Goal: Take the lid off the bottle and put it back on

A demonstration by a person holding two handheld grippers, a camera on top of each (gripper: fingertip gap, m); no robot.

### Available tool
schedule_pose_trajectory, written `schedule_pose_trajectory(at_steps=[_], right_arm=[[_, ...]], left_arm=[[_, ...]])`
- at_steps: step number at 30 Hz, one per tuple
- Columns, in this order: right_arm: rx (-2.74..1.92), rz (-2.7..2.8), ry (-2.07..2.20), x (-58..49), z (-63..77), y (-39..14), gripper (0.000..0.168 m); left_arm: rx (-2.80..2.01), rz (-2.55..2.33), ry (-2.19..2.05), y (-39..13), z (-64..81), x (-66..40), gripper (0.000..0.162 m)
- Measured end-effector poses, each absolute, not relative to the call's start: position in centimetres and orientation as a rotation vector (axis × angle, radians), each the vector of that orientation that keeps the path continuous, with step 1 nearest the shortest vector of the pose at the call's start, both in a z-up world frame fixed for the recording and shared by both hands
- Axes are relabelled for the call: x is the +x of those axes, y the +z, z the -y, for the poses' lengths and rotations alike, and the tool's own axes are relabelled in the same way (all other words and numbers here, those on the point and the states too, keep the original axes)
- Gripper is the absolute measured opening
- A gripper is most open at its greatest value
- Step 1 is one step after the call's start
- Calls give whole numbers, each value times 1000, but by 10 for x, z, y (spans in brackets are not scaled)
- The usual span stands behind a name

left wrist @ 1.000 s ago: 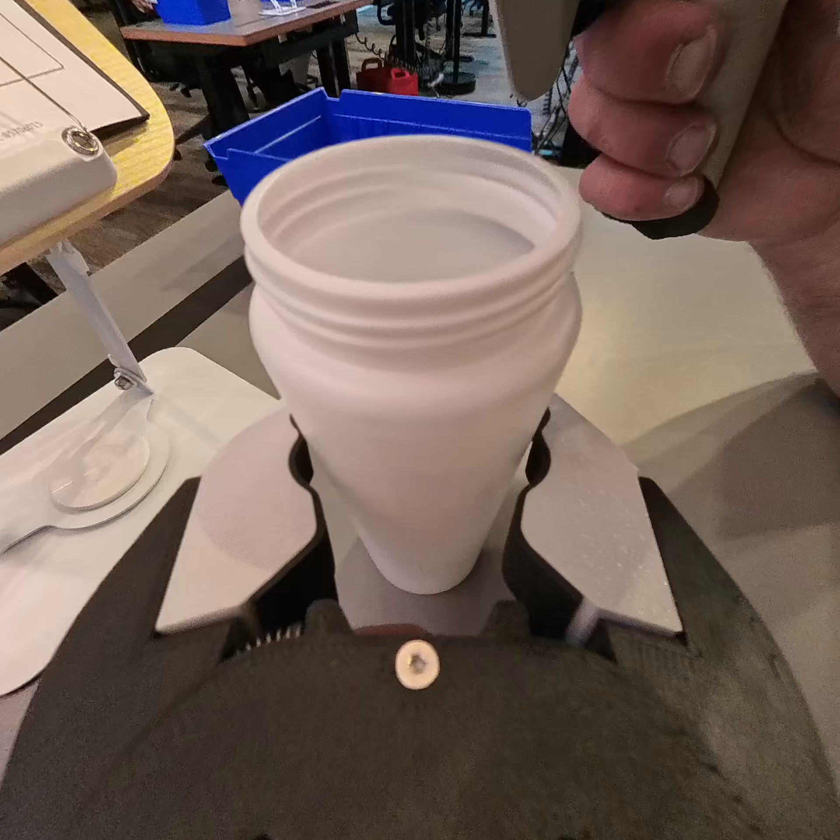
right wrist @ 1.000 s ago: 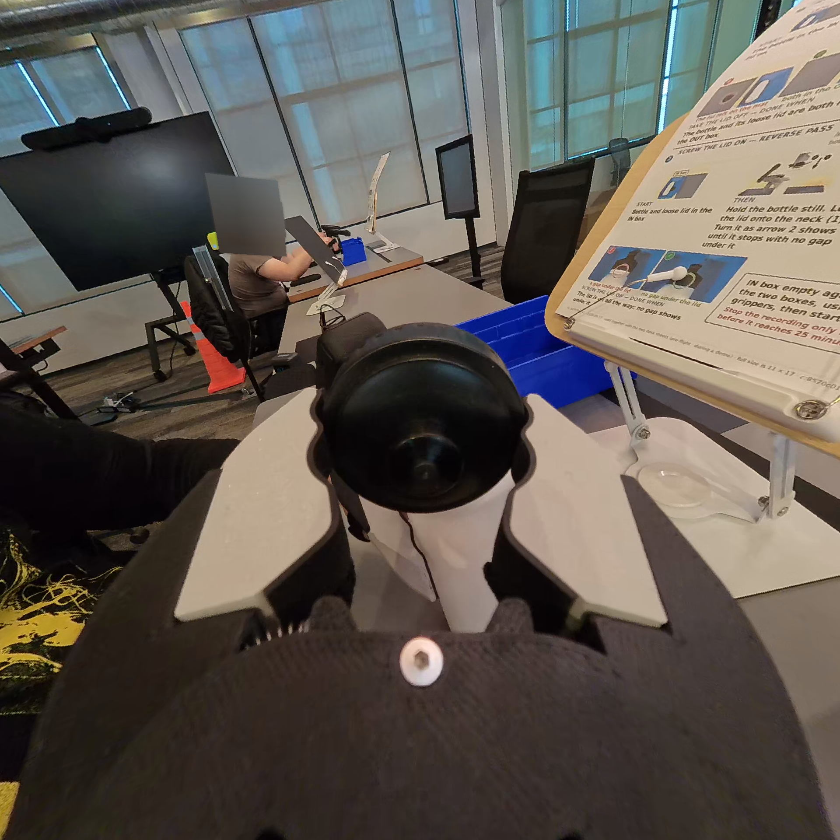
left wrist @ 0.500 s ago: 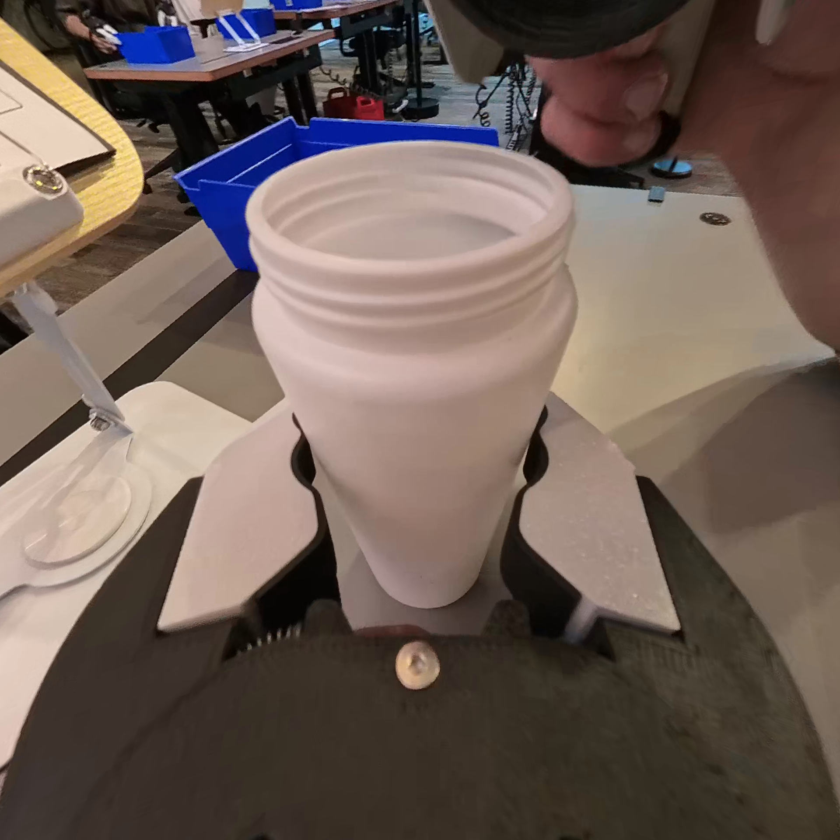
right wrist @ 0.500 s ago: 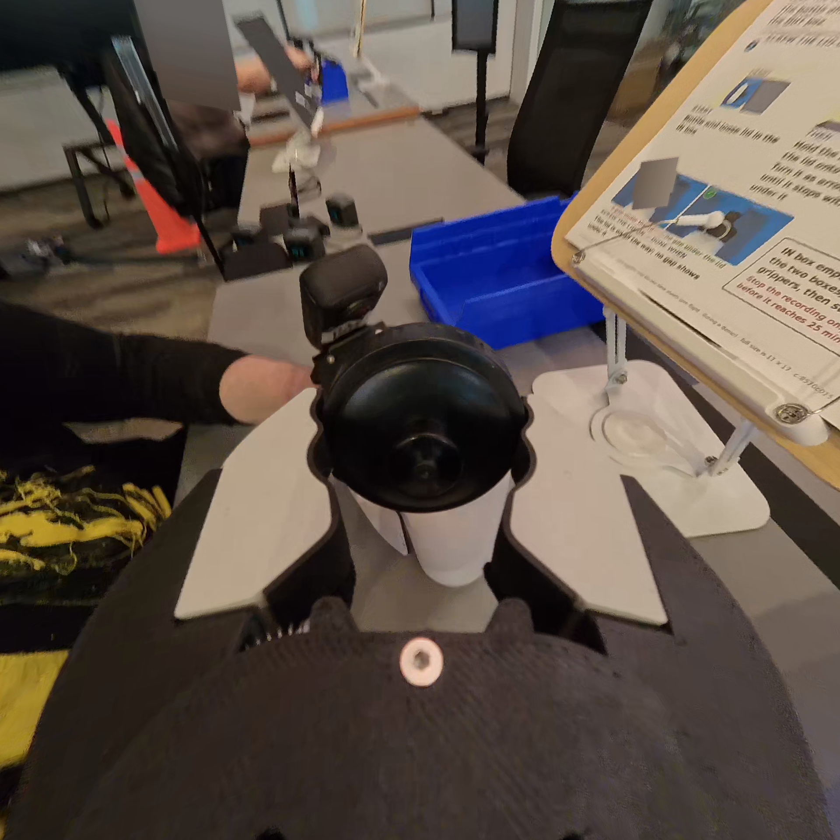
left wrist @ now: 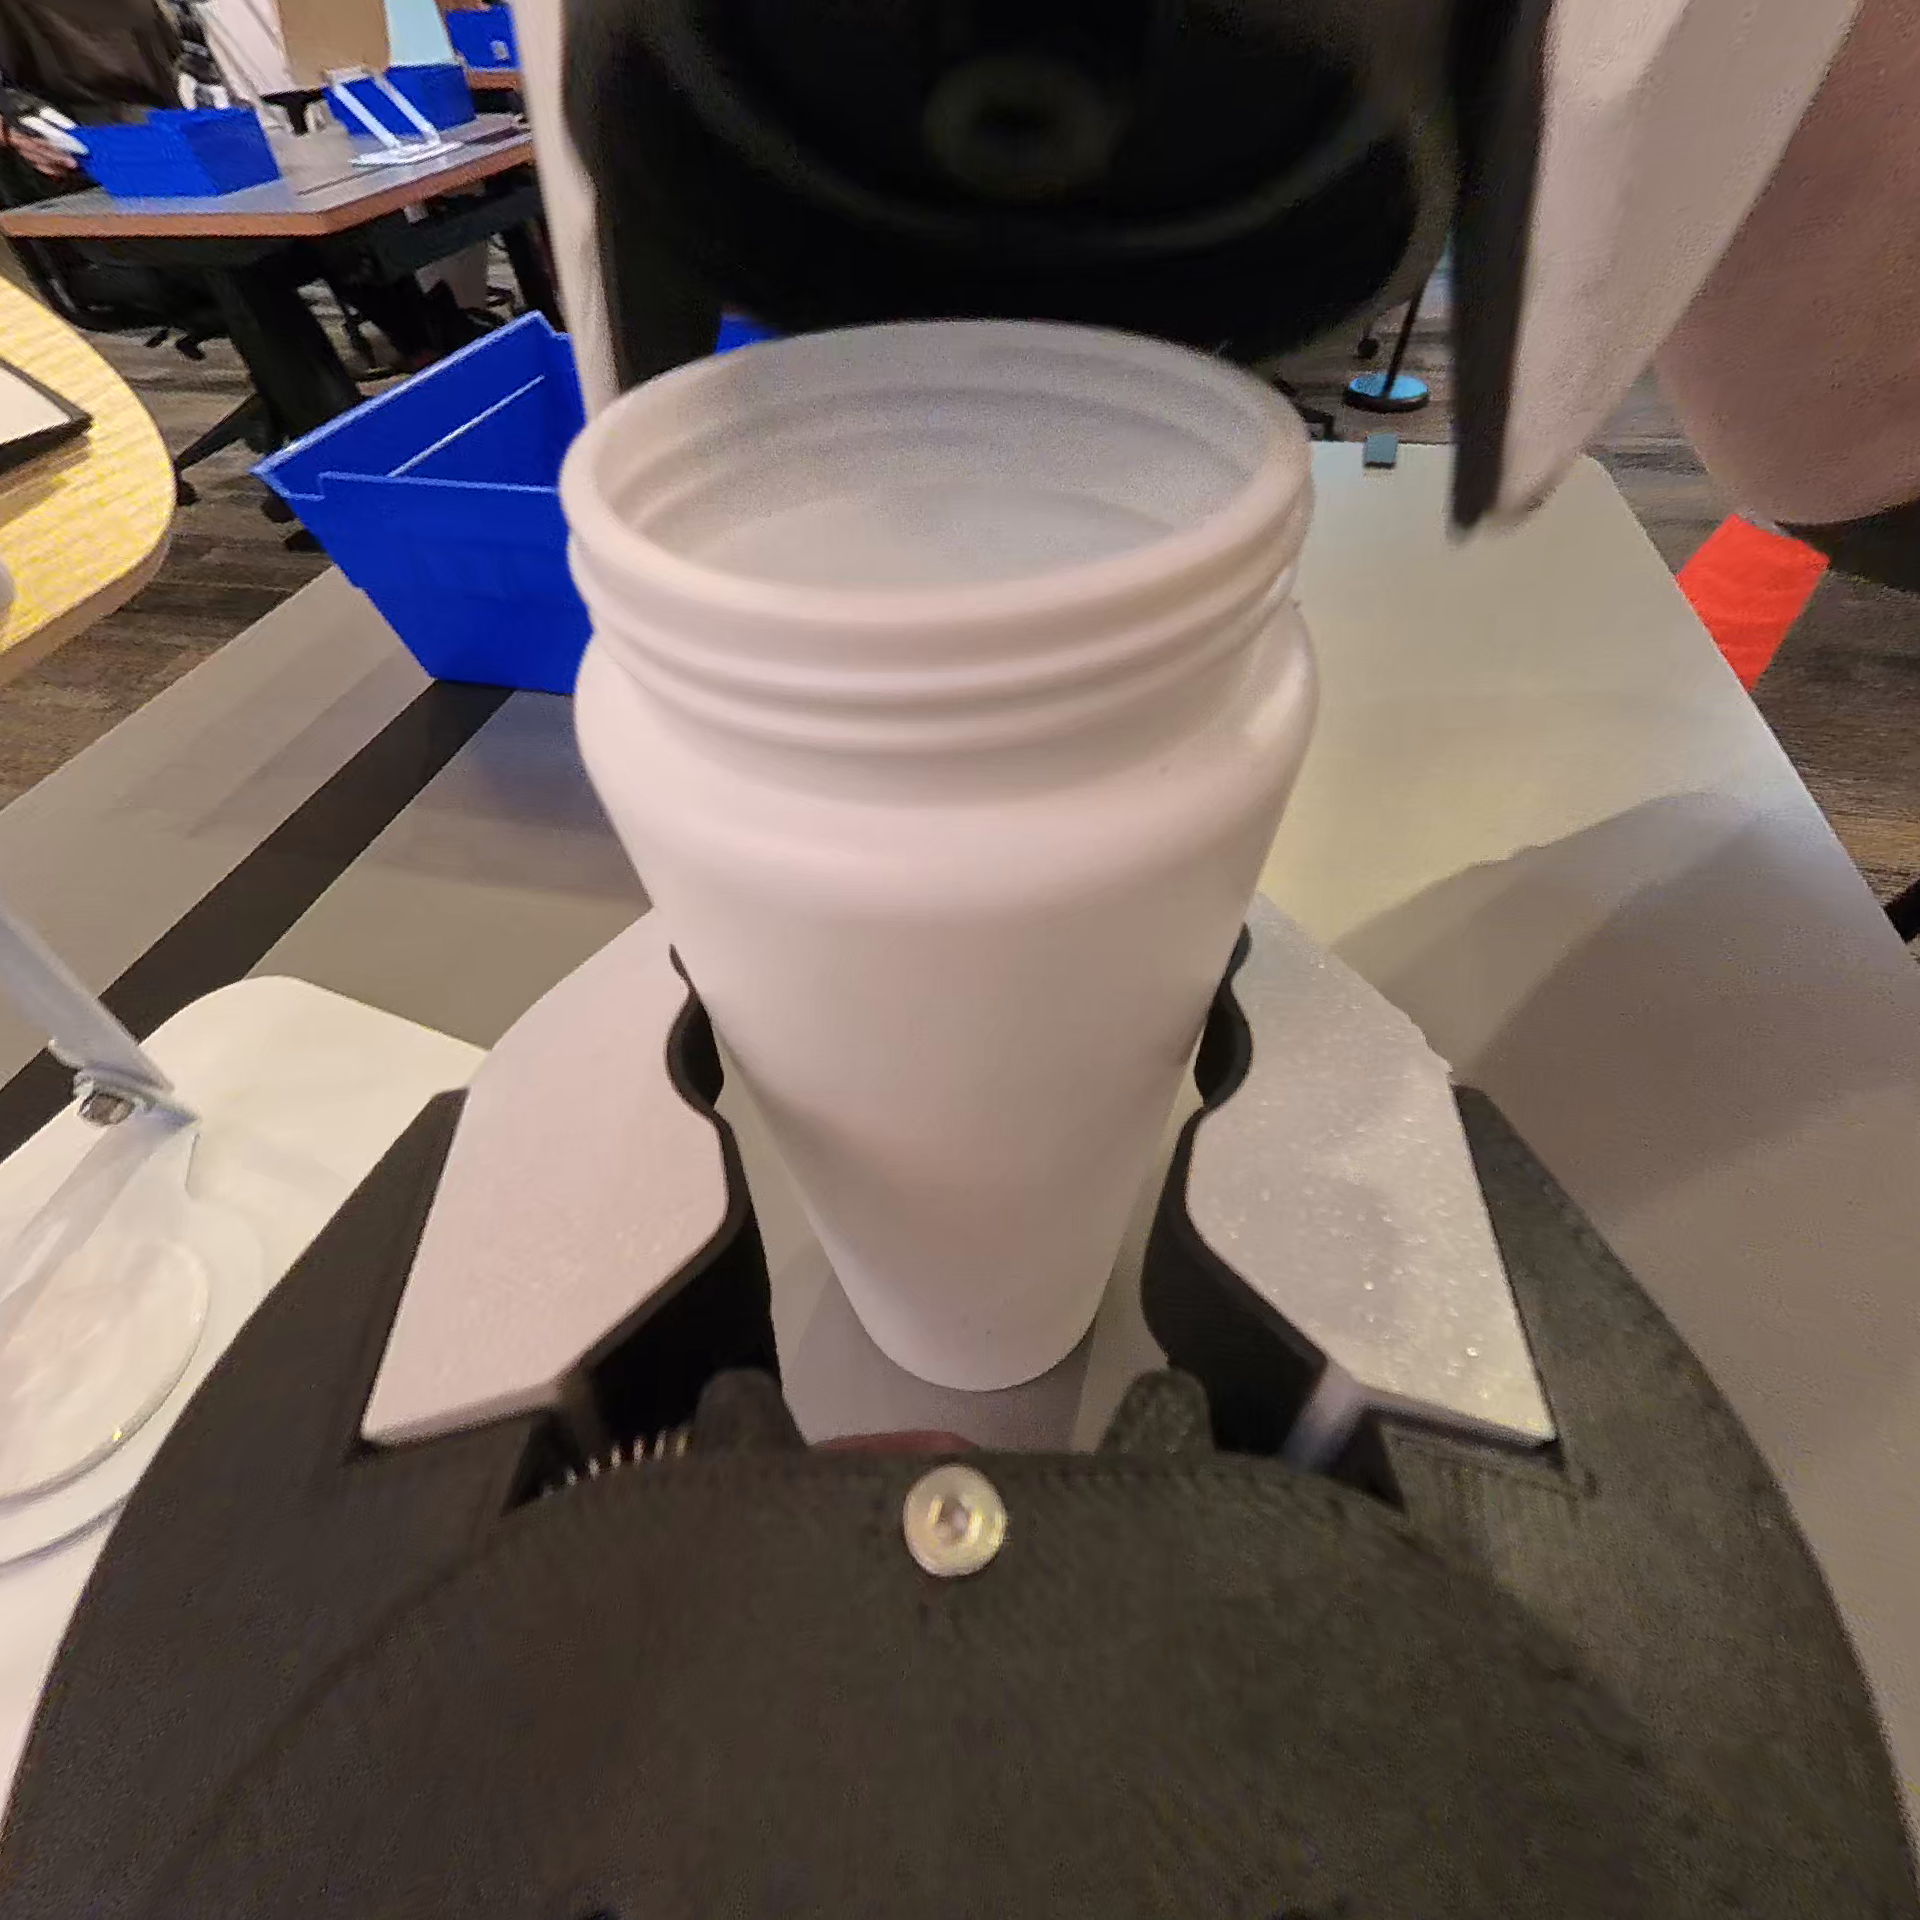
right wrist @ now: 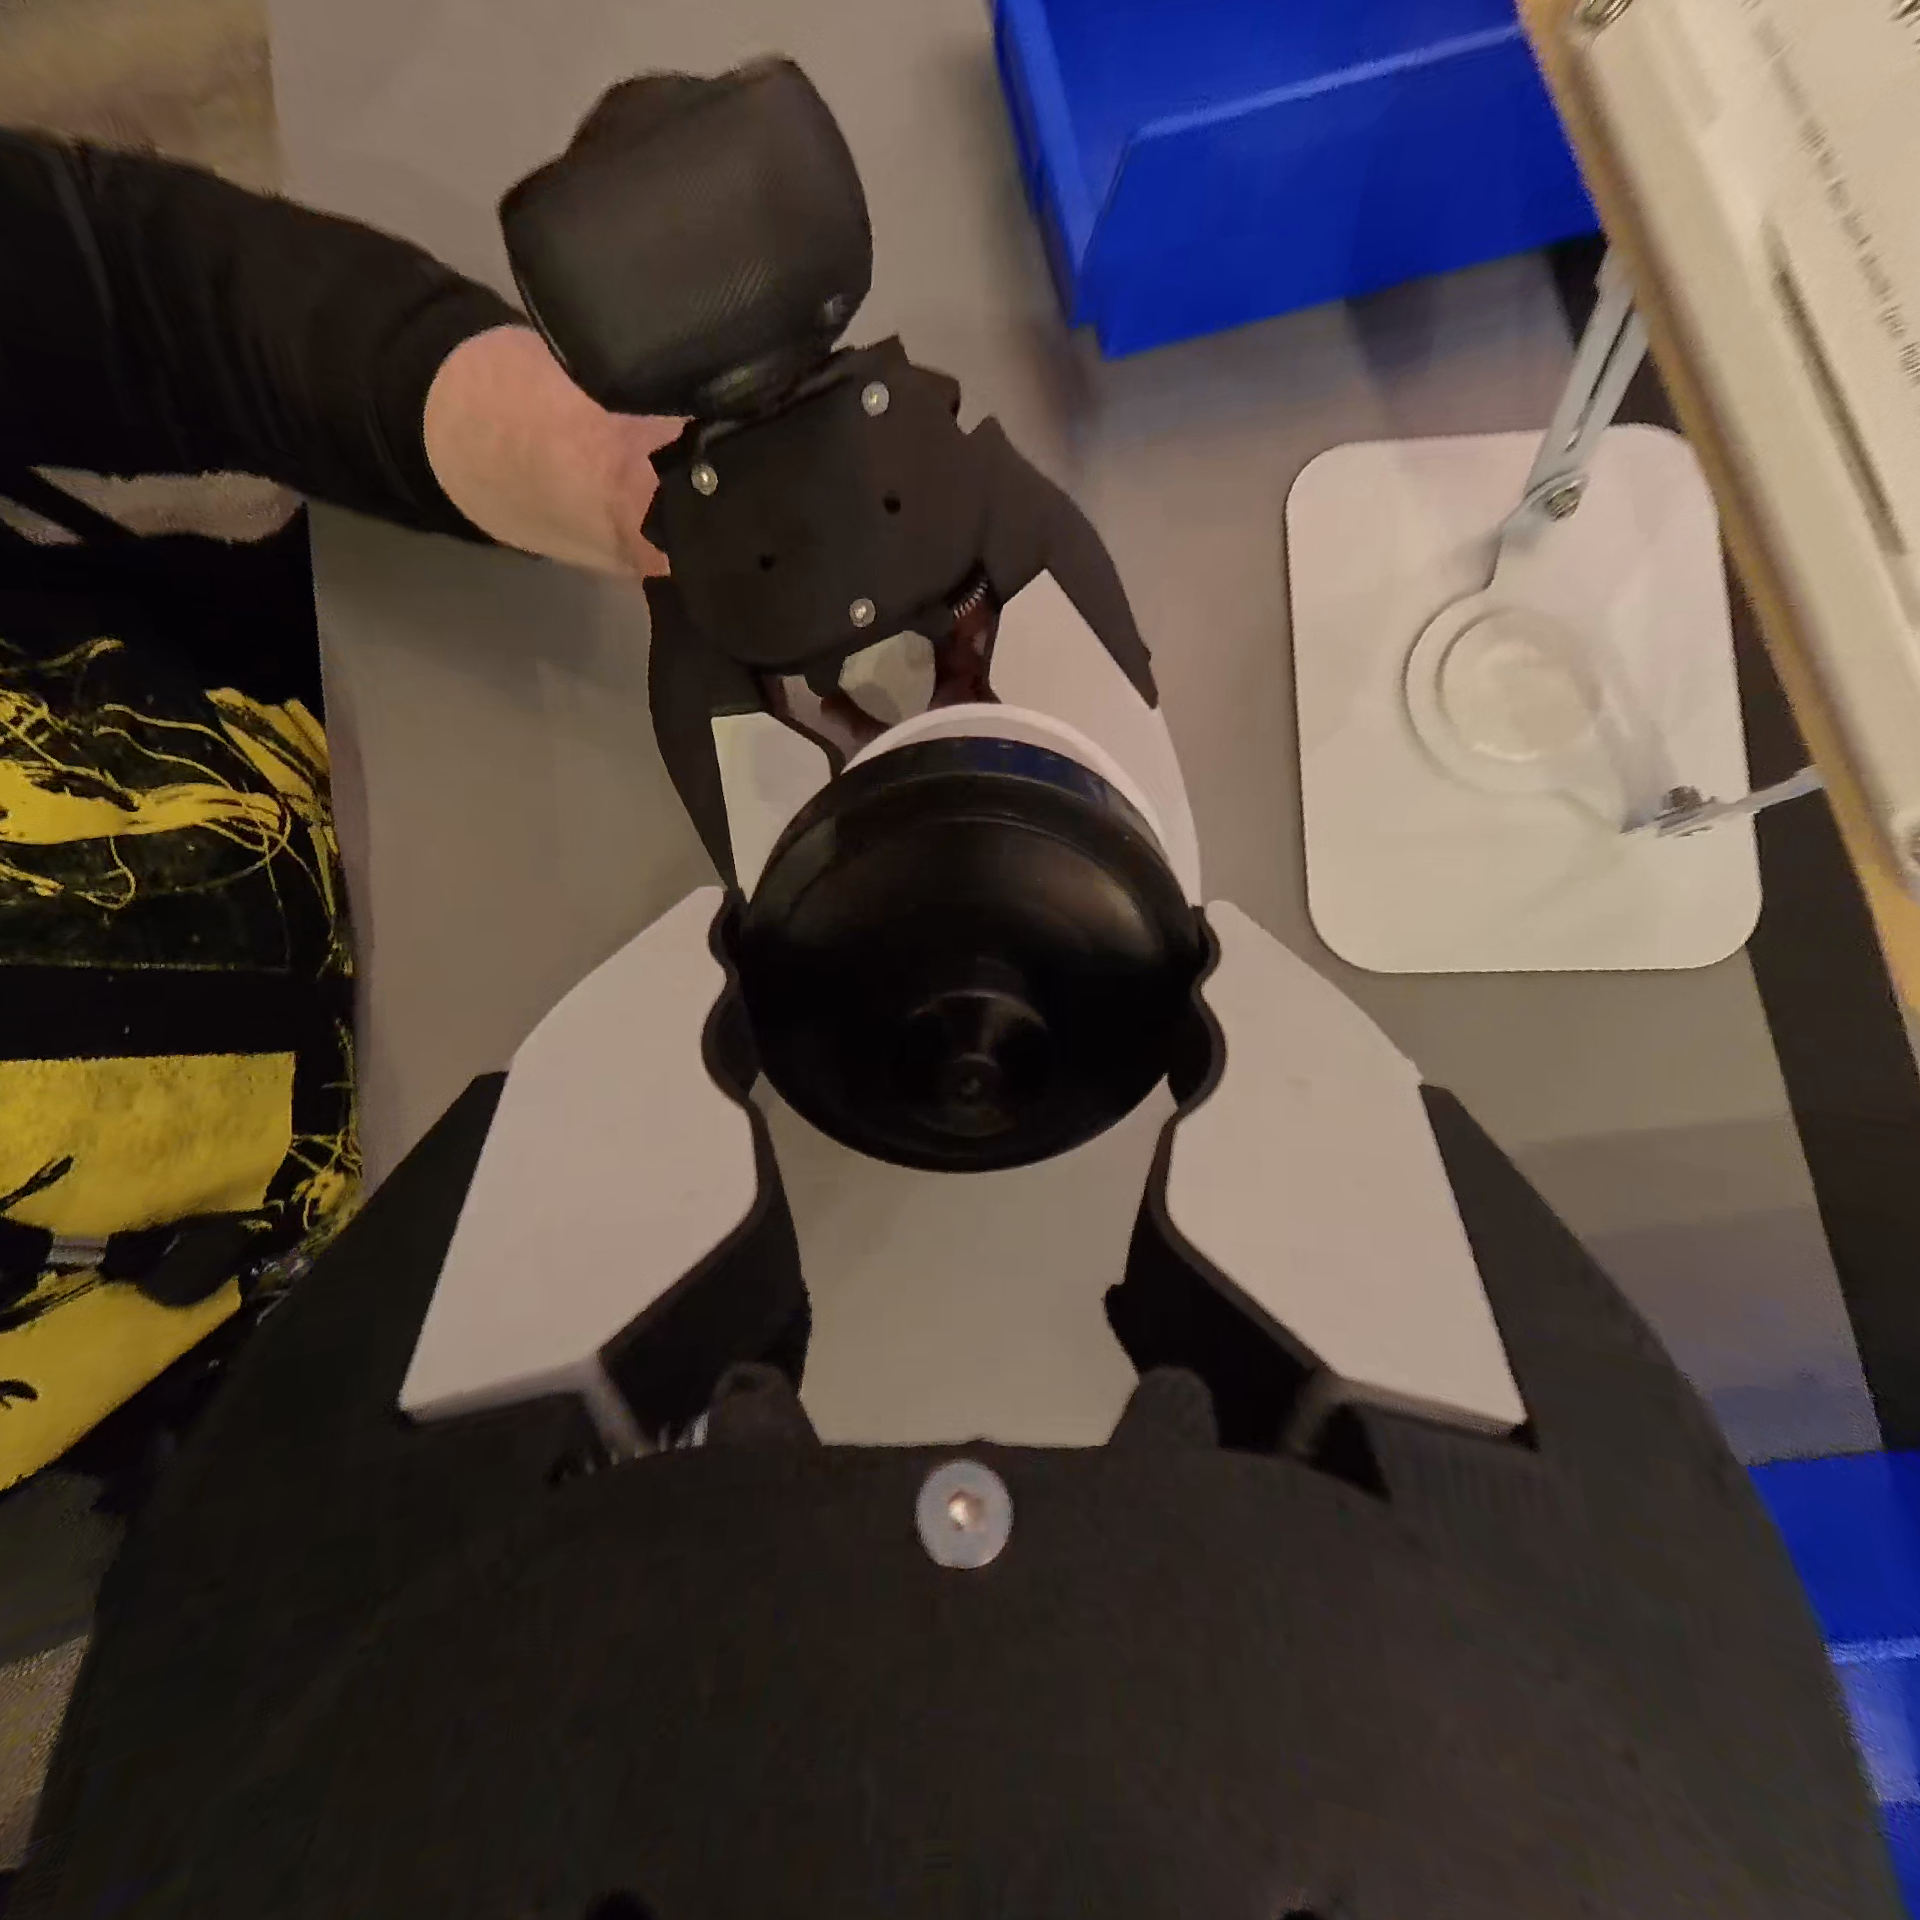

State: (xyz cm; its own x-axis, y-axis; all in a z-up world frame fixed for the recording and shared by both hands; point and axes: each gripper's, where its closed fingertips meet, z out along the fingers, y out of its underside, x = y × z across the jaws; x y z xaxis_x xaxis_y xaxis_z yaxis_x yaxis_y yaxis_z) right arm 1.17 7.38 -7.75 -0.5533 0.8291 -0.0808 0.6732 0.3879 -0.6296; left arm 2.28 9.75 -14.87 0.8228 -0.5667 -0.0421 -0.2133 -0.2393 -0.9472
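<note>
A white bottle (left wrist: 945,935) with an open threaded mouth stands upright between the fingers of my left gripper (left wrist: 951,1039), which is shut on its lower body. My right gripper (right wrist: 966,935) is shut on the black lid (right wrist: 966,966). It holds the lid just above the bottle's mouth, pointing down at it. In the left wrist view the lid (left wrist: 997,114) fills the top edge, a small gap above the rim. In the right wrist view only a sliver of the bottle's white rim (right wrist: 1039,727) shows behind the lid.
The grey table (left wrist: 1507,675) holds a blue bin (left wrist: 447,540) at the back, which also shows in the right wrist view (right wrist: 1299,156). A white stand base (right wrist: 1507,727) carries an instruction board (right wrist: 1766,312). A person's sleeved arm (right wrist: 208,343) holds the left gripper.
My right gripper has tipped downward and brought the lid over the bottle's mouth. The left gripper has kept its hold on the bottle, which has barely moved.
</note>
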Motion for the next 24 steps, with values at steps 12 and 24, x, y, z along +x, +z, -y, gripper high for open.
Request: schedule_pose_trajectory(at_steps=[12, 24], right_arm=[[-1339, 2603, 659, 9, -78, -91, 79], [-1231, 2821, 266, 16, -84, -94, 79]], left_arm=[[-1798, -640, -420, -149, -105, 31, 90], [-1795, -643, -428, -149, -105, 31, 90]])
